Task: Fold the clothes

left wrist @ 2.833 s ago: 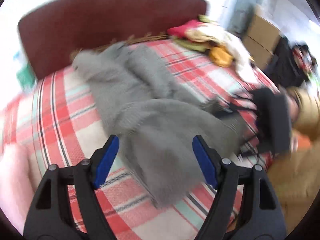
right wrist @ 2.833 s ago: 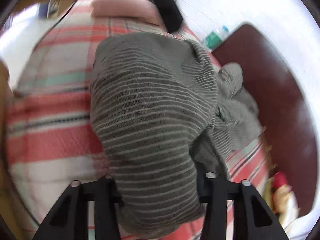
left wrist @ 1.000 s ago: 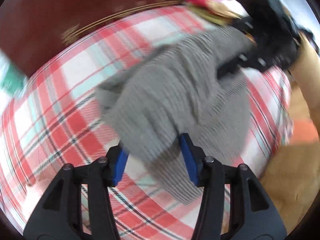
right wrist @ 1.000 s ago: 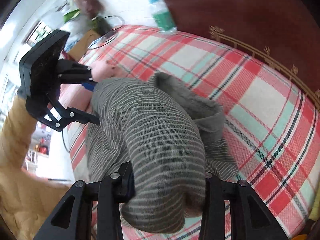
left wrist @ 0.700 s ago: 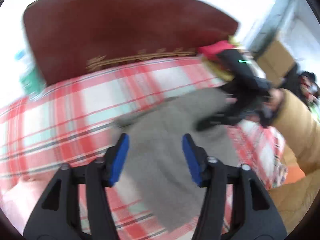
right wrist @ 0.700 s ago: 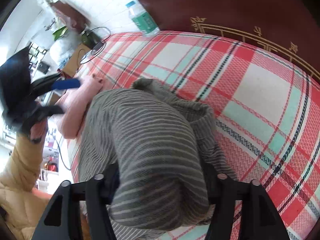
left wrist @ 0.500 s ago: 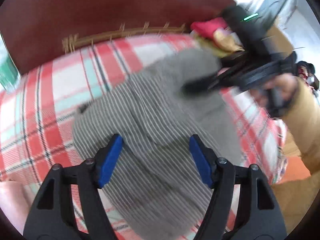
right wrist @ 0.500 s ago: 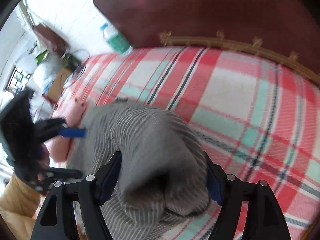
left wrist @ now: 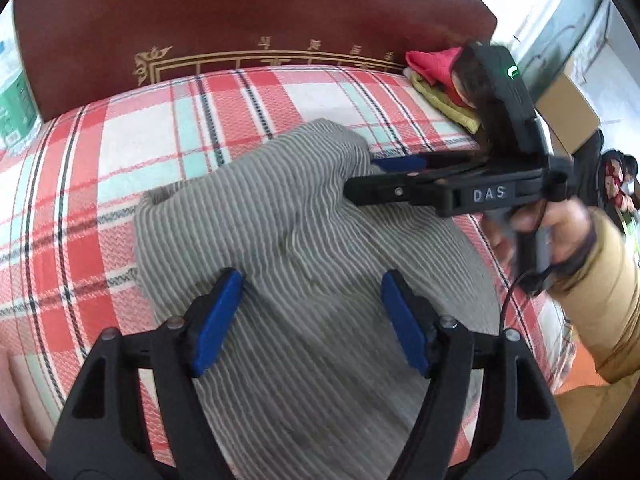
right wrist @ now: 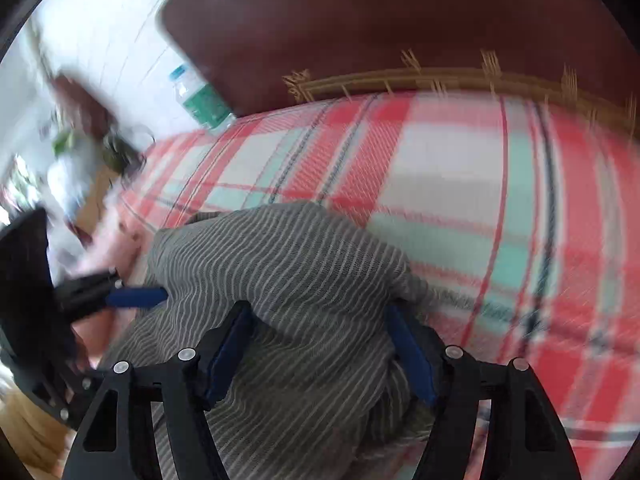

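Grey striped garment (left wrist: 304, 240) lies bunched mid-bed, toward the headboard (left wrist: 240, 12). Left tongs (left wrist: 310, 314) gape wide over its near fold, gripping nothing. Right tongs (right wrist: 320, 344) straddle a raised hump, also wide. Best to flatten the hump, then pinch 2 matching corners before folding.

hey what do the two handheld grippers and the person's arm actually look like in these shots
Both are black plastic, two-fingered, with blue pads and silver screws at the finger joints. The left gripper shows this up close. The right gripper, seen side-on from the left camera, has white "DAS" lettering, a small green light on its boxy top and a thin black cable below. The right hand is bare, its sleeve tan.
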Demonstrator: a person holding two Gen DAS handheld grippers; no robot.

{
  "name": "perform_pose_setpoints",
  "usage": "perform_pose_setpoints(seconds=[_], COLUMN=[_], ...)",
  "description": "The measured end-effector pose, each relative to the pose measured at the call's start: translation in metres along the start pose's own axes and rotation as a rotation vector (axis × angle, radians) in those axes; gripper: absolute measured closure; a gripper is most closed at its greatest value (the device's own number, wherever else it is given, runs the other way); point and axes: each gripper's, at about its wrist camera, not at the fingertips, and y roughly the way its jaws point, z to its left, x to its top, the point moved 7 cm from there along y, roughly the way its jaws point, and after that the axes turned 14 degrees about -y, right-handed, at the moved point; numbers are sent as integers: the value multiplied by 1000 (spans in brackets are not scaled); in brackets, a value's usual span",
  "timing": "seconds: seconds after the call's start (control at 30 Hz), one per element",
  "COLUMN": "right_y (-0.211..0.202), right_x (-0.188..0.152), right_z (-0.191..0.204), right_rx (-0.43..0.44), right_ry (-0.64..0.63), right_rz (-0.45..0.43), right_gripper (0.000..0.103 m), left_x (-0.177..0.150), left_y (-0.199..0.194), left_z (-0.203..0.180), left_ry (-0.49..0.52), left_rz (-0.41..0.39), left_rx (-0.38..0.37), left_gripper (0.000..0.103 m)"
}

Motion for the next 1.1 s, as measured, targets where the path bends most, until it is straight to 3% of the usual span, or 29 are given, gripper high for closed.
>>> perform_pose_setpoints(seconds=[0.2, 0.37, 0.43, 0.53, 0.63, 0.77, 1.1], right_y=[-57, -116, -110, -83, -51, -43, -96], right_x=[0, -15, -26, -49, -73, -79, -81], right_z=[25, 89, 115, 133, 122, 108, 130], right_rx=[-75, -34, -11, -75, -139, -127, -206], right_ry=[-75, -327, -399, -482, -467, -361, -311], right_rz=[-47, -156, -139, -60, 3, -38, -139], right_gripper=[31, 28, 28, 28, 28, 27, 23], left_x=[-7, -35, -51, -73, -84, -82, -95], left_y=[-34, -83, -88, -79, -39, -19, -69], left_z=[2, -9, -17, -22, -5, 9, -8], left_ry=[-41, -32, -4, 10, -41, -111, -140], left_rz=[-109, -234, -242, -229, -177, -187, -302], left_rx=[-44, -88, -111, -103, -8, 2, 76], left_gripper=[29, 29, 29, 29, 29, 25, 24])
